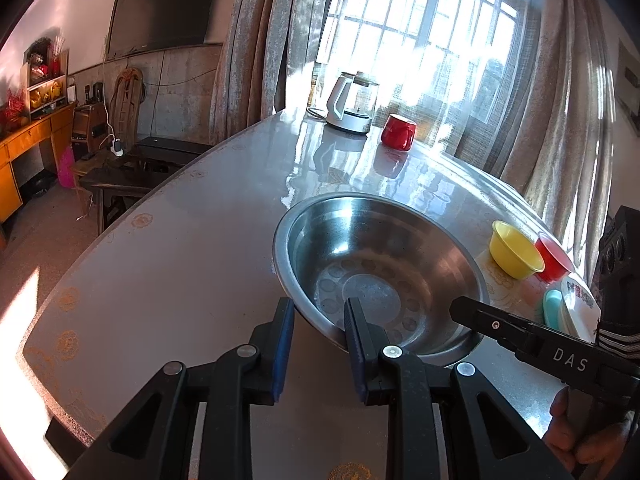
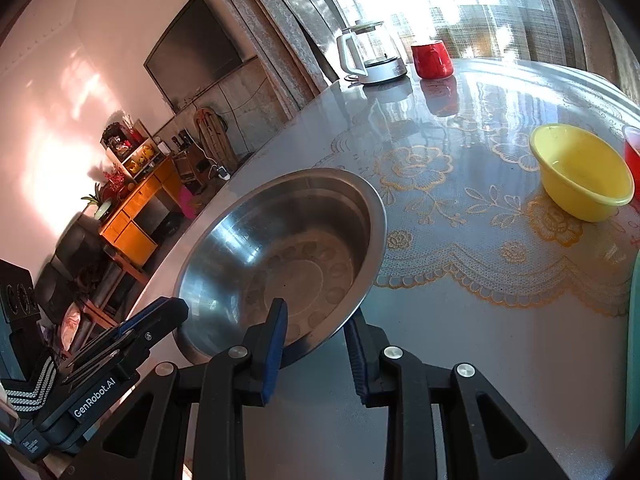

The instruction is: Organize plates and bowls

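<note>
Left gripper [image 1: 319, 312] and right gripper [image 2: 316, 320]: each pinches the near rim of the steel basin [image 1: 384, 276], mouth up, tilted above the table [image 1: 168, 264]. Beyond: yellow bowl [image 2: 584, 172], red mug [image 1: 398, 132], kettle [image 1: 352, 100].

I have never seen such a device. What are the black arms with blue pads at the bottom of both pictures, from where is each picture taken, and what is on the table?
They are two hand-held grippers, not a robot; a person holds one in each hand. Each picture comes from a camera on one gripper, looking along its fingers.

Both the left gripper and the right gripper pinch the rim of the same steel bowl, one finger inside, one outside.

On the table stand also a yellow bowl, a red bowl, a red mug and a kettle. At the right edge of the left view lie stacked plates.
</note>
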Available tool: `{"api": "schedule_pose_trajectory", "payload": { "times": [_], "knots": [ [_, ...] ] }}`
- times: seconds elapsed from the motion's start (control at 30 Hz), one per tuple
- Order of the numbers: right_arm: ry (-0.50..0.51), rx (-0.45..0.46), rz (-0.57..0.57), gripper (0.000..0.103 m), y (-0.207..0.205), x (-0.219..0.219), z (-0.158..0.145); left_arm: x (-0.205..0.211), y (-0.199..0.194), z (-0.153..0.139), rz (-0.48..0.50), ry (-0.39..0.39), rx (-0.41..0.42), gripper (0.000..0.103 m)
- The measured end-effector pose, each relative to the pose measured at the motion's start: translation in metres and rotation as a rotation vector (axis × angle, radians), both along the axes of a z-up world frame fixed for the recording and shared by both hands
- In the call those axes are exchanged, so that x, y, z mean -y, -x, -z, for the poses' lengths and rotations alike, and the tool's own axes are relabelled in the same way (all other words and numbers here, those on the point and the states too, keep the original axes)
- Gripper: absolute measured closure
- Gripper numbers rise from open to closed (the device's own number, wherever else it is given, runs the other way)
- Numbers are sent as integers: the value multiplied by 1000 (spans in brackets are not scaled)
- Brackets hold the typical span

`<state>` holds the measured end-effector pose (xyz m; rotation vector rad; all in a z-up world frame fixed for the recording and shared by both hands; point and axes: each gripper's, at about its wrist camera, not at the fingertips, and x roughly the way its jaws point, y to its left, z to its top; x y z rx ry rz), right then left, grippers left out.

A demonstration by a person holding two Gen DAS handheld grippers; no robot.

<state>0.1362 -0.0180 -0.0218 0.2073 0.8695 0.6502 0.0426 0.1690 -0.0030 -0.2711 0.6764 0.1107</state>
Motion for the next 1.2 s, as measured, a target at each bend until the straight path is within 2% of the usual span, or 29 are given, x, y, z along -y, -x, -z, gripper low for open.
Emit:
{"api": "schedule_pose_trajectory", "payload": {
  "times": [0.23, 0.43, 0.6, 0.87, 1.13, 1.2],
  "knots": [
    [-12, 9, 23, 72, 3, 11, -3, 4, 3, -4, -30, -27, -6, 75],
    [-42, 29, 61, 67, 14, 34, -11, 13, 16, -21, -56, -85, 44, 72],
    [-47, 50, 109, 66, 20, 63, -20, 36, 19, -34, 37, -96, 87, 70],
    [-34, 47, 257, 66, 17, 129, -27, 92, 4, -42, 218, -115, 101, 70],
    [-31, 34, 381, 66, -13, 185, -39, 130, -38, -46, 289, -91, 45, 70],
    [-13, 40, 399, 71, -24, 191, -43, 137, -53, -46, 297, -66, 27, 70]
  ]
}}
